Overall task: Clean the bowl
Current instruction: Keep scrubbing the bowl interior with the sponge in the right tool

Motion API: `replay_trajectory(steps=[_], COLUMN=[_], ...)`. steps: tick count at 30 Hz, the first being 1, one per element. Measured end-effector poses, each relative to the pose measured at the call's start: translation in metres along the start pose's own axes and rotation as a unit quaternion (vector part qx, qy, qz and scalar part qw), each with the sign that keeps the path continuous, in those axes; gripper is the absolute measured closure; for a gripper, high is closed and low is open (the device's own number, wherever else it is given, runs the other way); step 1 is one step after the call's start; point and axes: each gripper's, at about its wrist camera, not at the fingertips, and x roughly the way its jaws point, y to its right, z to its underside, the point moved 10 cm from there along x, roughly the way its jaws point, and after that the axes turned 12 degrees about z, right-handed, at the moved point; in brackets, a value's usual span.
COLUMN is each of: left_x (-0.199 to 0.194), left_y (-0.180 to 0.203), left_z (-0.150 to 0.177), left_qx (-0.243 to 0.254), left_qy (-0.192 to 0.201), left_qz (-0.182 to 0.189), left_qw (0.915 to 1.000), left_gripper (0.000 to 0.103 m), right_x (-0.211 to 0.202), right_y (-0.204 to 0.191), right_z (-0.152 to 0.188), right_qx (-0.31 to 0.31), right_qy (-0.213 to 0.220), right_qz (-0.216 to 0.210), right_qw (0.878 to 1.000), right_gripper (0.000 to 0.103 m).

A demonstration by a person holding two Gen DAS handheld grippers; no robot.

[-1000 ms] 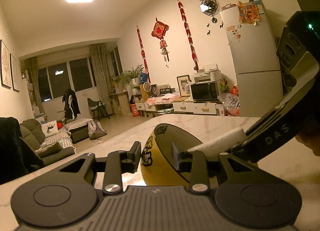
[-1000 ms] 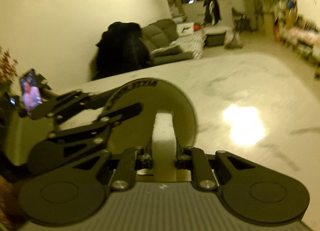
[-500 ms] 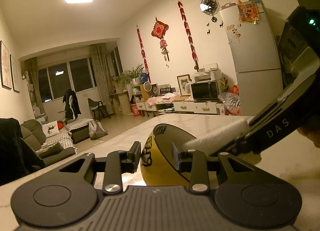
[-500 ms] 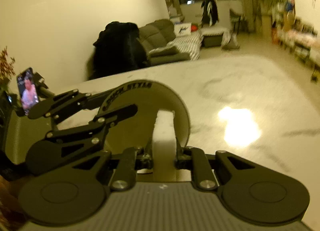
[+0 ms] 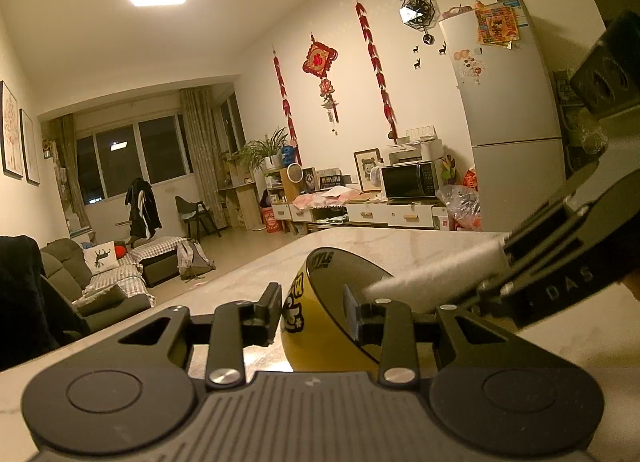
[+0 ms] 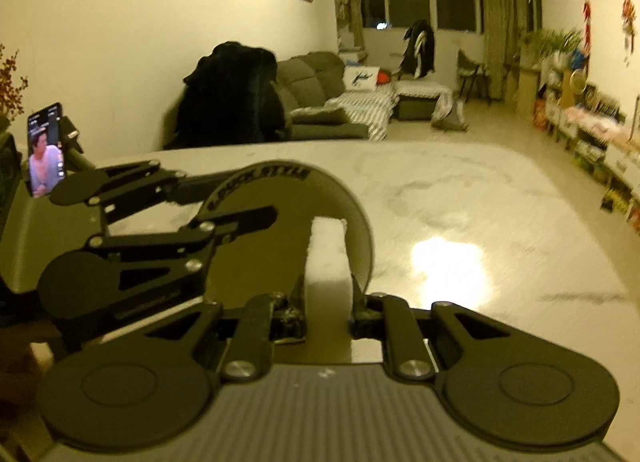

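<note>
desk (image 5: 400, 246): I saw white marble-look top filling both views, ceiling light glare on it (image 6: 444, 262).
room: sofa (image 6: 320, 74) with dark coat over one end behind the desk; fridge (image 5: 508, 110) and microwave (image 5: 408, 180) along the far wall. Background only.
bowl (image 5: 316, 326): yellow outside with cartoon print, dark inside with lettering under the rim. It was tipped on its side, opening turned toward the right tongs. From my feed I couldn't tell whether its base touched the desk or was lifted just off it.
left tongs (image 5: 310, 312): pinched the bowl's rim, one finger on the yellow outer wall, the other inside against the dark surface. In the right wrist view the left tongs (image 6: 224, 202) came in from the left and were clamped on the rim's near-left edge.
right tongs (image 6: 328, 302): pressed together on a white sponge block (image 6: 326, 258), gripped at its near end, far end sticking out forward. In the left wrist view the right tongs (image 5: 500, 262) entered from the right, angled down into the bowl.
sponge block: far end was inside the bowl, against the inner wall as far as I could tell; contact point partly hidden by the left tongs' finger in the left view (image 5: 432, 274).
phone (image 6: 46, 150): lit screen on a stand at the desk's left edge, well apart from the bowl.
</note>
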Motion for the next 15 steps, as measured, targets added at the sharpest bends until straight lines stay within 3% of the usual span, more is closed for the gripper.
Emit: replay_trajectory(steps=[6, 15], left_x=[0.002, 0.001], left_y=[-0.001, 0.005], left_z=[-0.001, 0.000], left_qx=[0.001, 0.006], left_qy=[0.000, 0.002], left_qz=[0.000, 0.001], left_qw=[1.0000, 1.0000], left_gripper=[0.069, 0.069], right_x=[-0.006, -0.001], right_y=[-0.014, -0.002], right_z=[0.003, 0.007], right_qx=[0.066, 0.070], right_qy=[-0.047, -0.053], right_qz=[-0.111, -0.083], right_qw=[0.991, 0.993], right_gripper=[0.085, 0.085])
